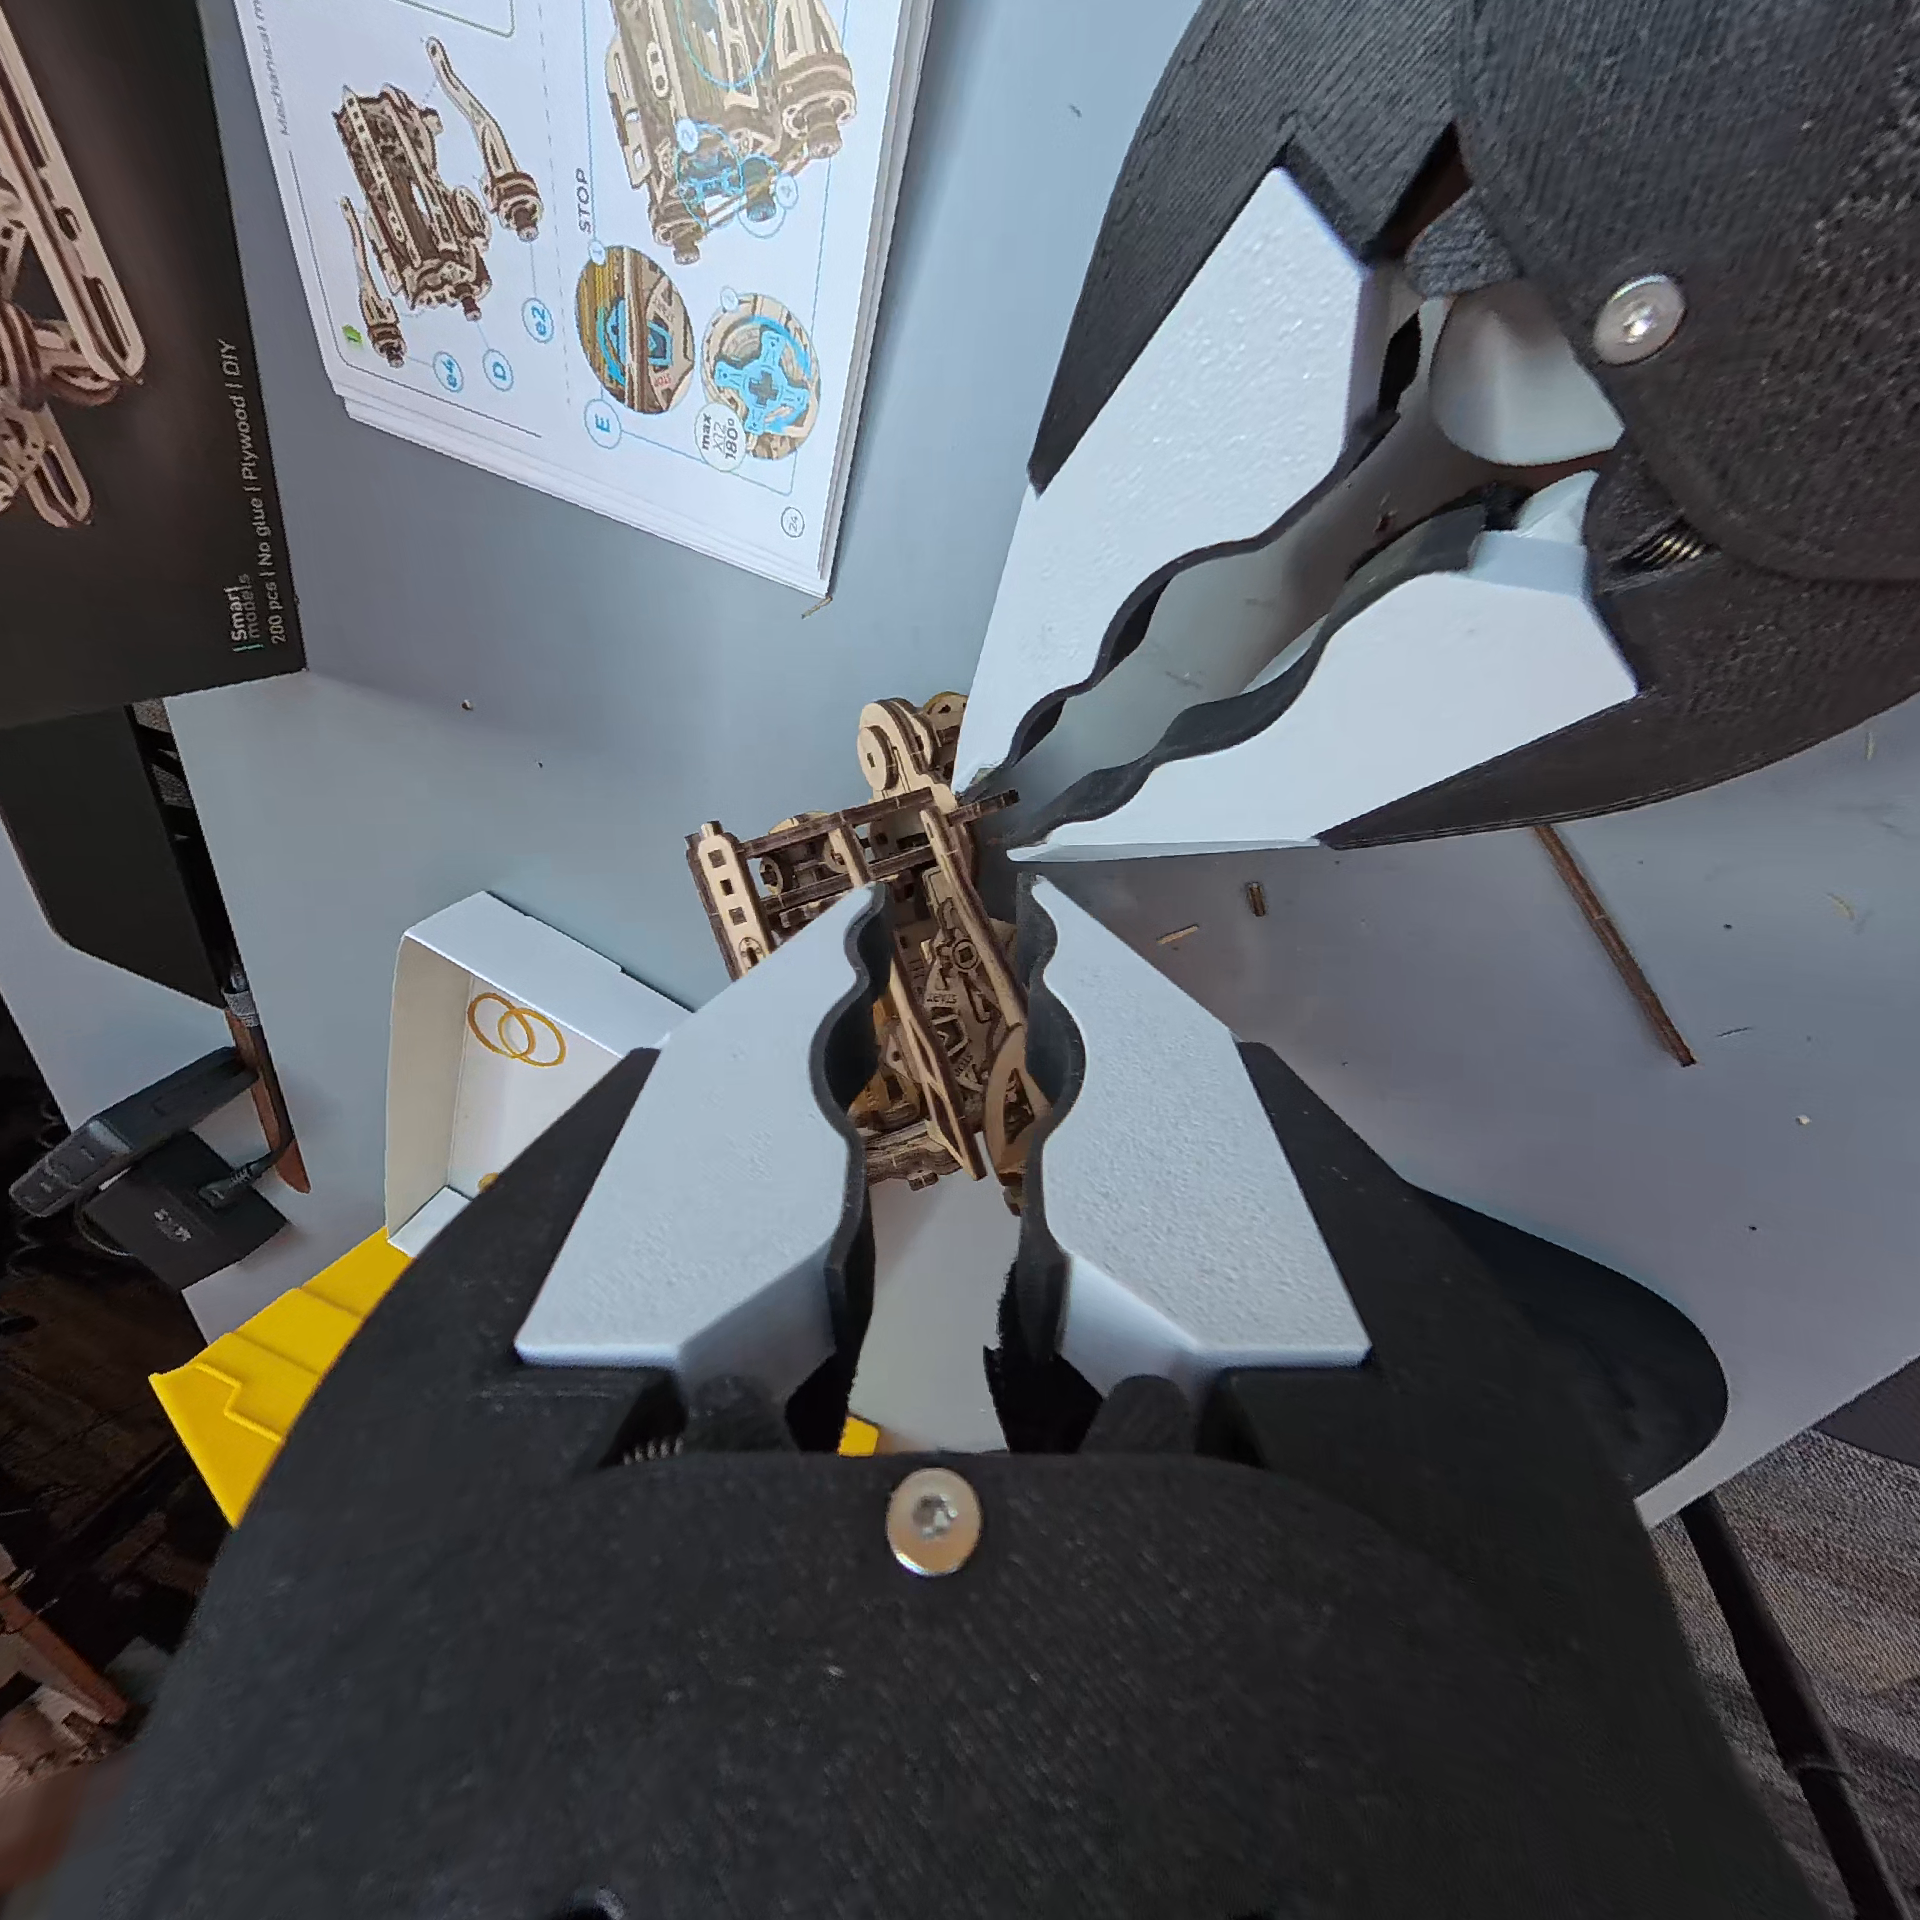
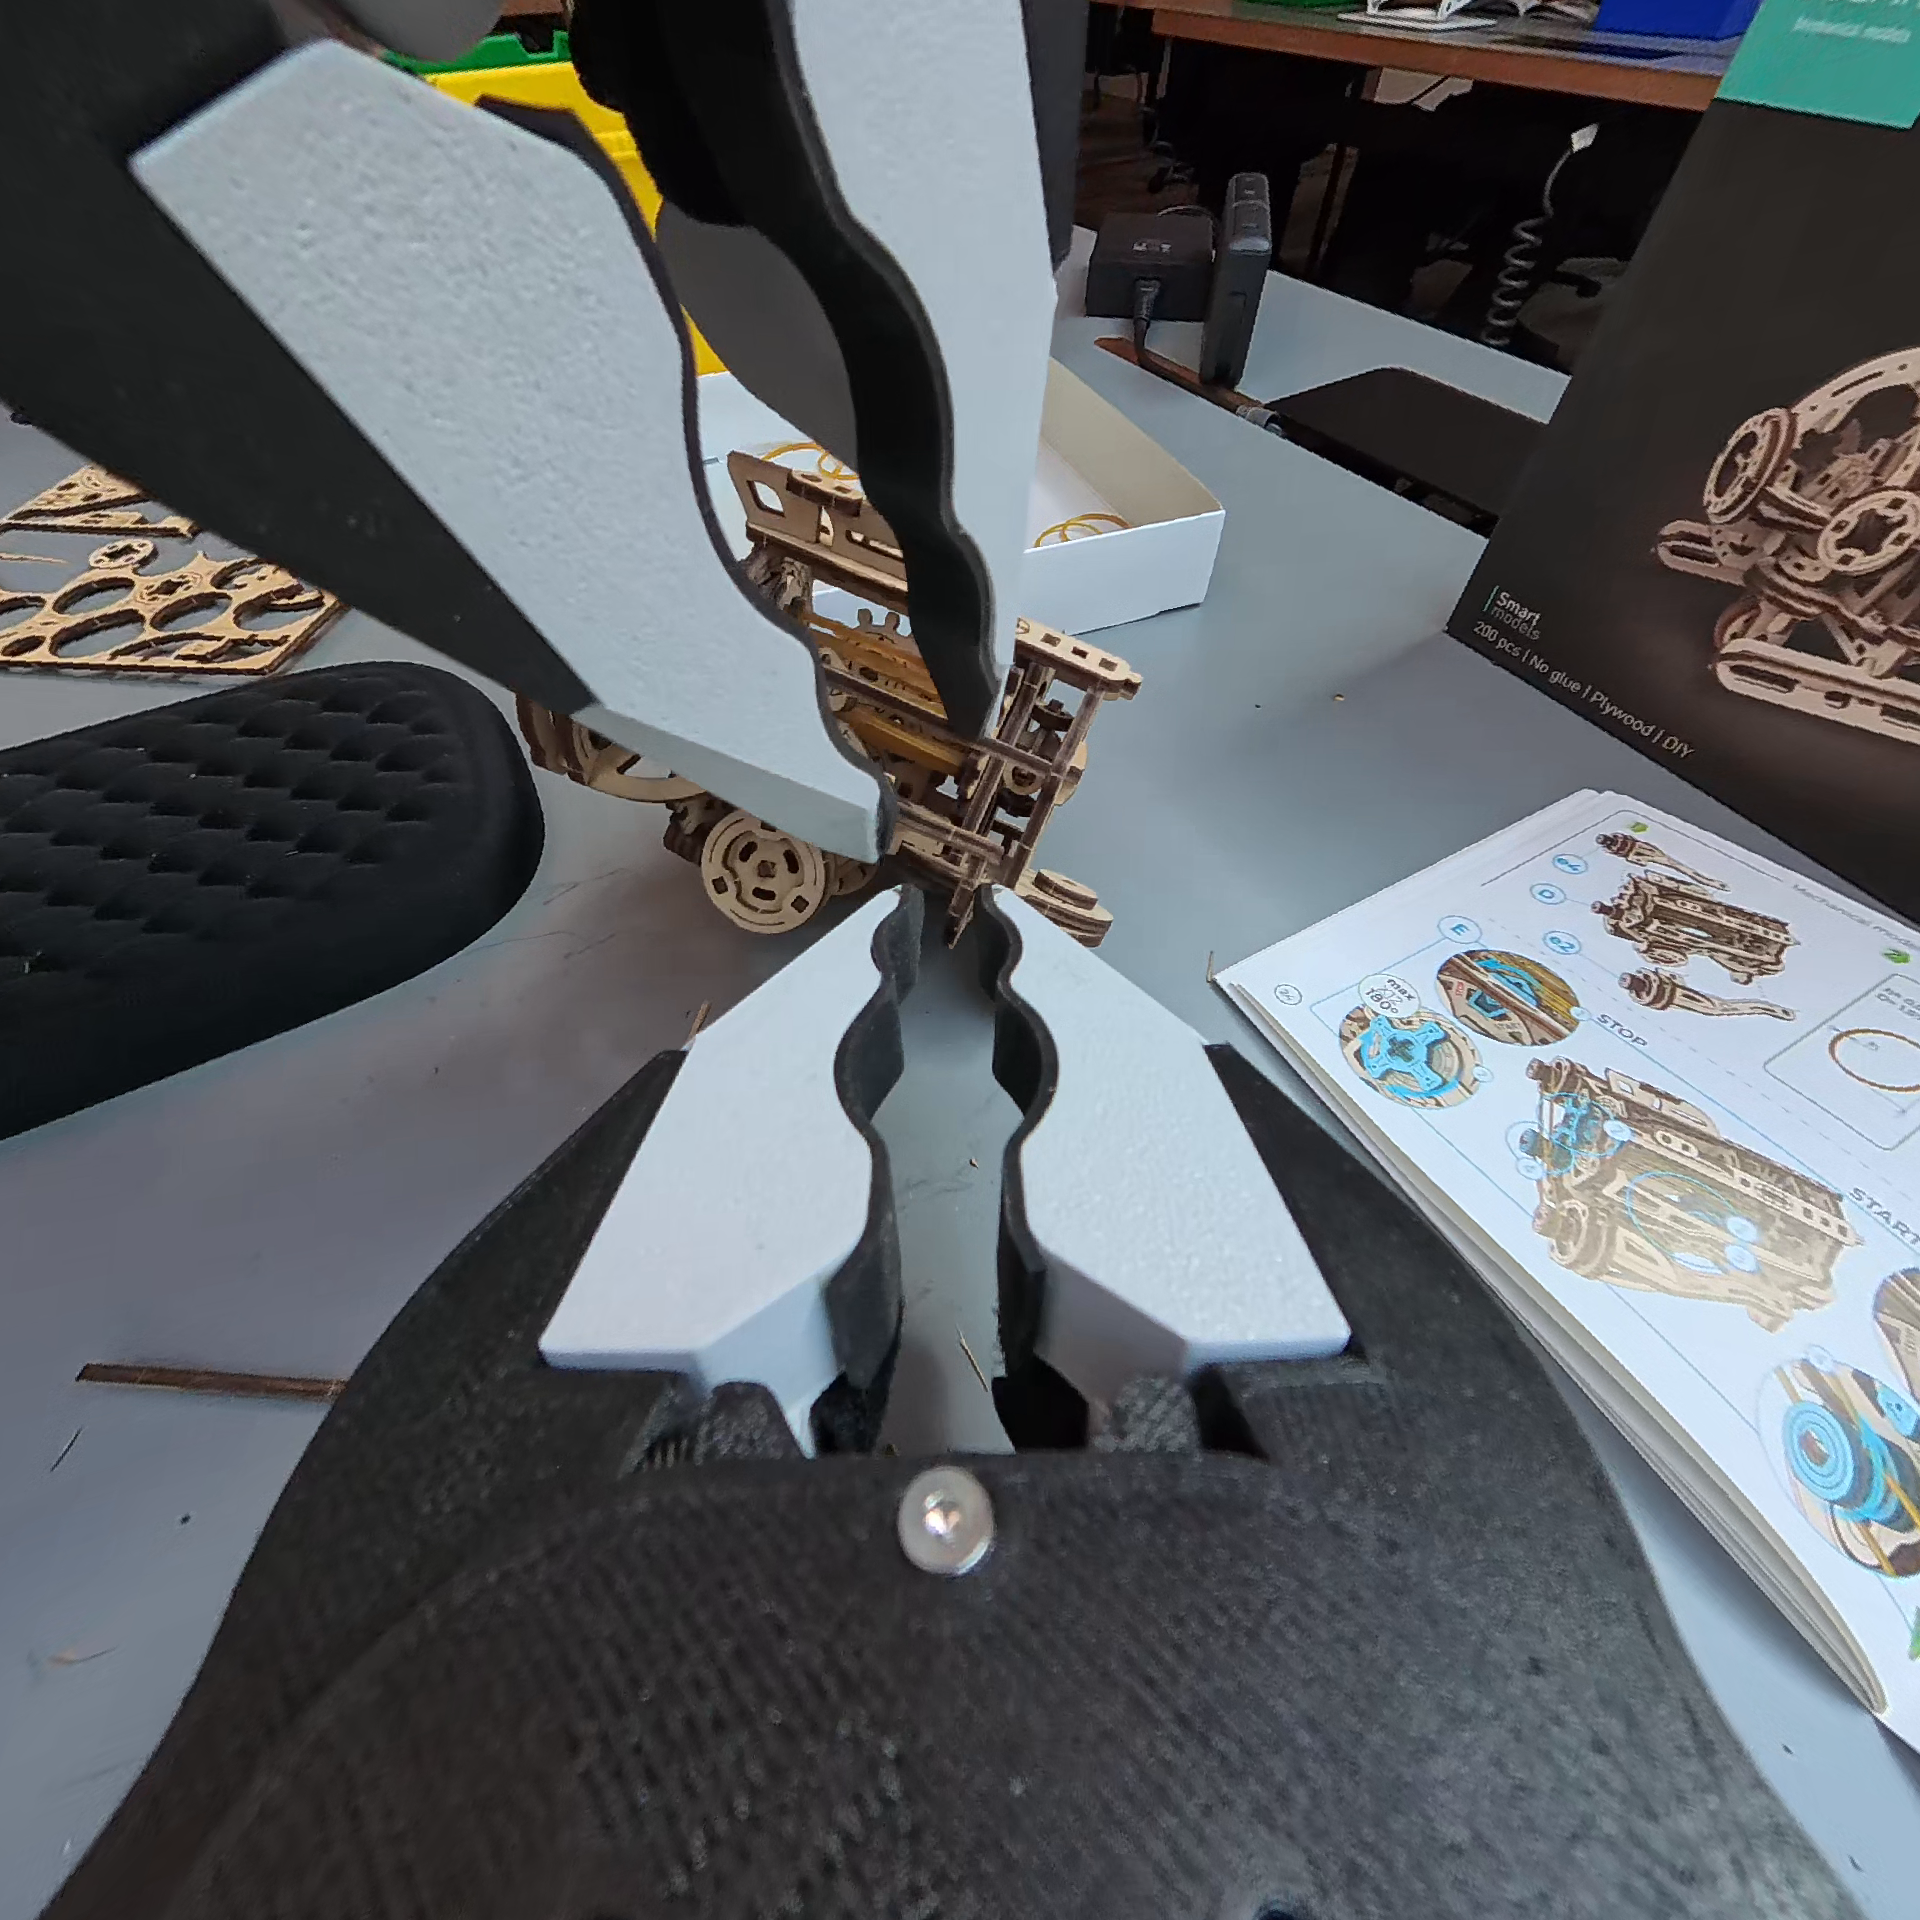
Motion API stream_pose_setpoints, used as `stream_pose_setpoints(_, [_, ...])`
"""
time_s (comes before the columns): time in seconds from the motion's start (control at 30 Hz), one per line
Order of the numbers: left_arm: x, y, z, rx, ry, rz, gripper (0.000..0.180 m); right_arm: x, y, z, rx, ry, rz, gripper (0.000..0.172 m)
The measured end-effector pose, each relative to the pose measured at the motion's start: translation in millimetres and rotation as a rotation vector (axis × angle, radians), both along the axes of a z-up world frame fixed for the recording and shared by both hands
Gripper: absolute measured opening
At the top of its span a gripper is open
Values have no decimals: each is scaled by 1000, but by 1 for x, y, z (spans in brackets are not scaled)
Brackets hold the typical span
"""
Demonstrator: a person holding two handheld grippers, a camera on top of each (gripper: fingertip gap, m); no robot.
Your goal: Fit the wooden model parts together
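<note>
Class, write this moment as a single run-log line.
left claw: astride pale plywood vehicle model | right claw: tips at dark wooden strut | model: on grey table

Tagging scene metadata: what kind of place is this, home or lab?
Probably an office or lab workspace, not a home: a grey worktable with a kit box and instruction booklet, more desks behind, coloured storage bins, carpet-tile floor.

Both wrist cams close, facing opposite ways; share wooden model (image 1: 914,935).
</note>
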State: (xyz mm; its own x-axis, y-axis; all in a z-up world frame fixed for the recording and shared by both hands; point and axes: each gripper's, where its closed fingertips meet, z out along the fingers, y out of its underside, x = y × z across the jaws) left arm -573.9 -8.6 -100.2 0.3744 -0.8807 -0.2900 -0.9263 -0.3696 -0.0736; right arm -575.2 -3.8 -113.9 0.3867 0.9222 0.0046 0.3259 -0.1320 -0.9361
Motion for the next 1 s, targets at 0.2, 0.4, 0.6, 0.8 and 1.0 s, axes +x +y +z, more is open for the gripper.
stream_pose_setpoints(0.2, [2,-2,1,4,17,-19,20,1,1,-1,-17,2,-5,8])
stream_pose_setpoints(0.4, [-1,-3,-5,-6,24,-8,17,0,1,-2,-20,-5,-5,5])
stream_pose_setpoints(0.6, [-4,-3,-7,-10,29,3,14,0,1,-2,-29,-1,-2,4])
stream_pose_setpoints(0.8, [-6,-2,-9,-15,9,28,7,0,1,-1,-21,1,-3,4])
stream_pose_setpoints(1.0, [-5,-2,-10,-21,-3,35,4,0,2,-1,-13,-3,-10,3])
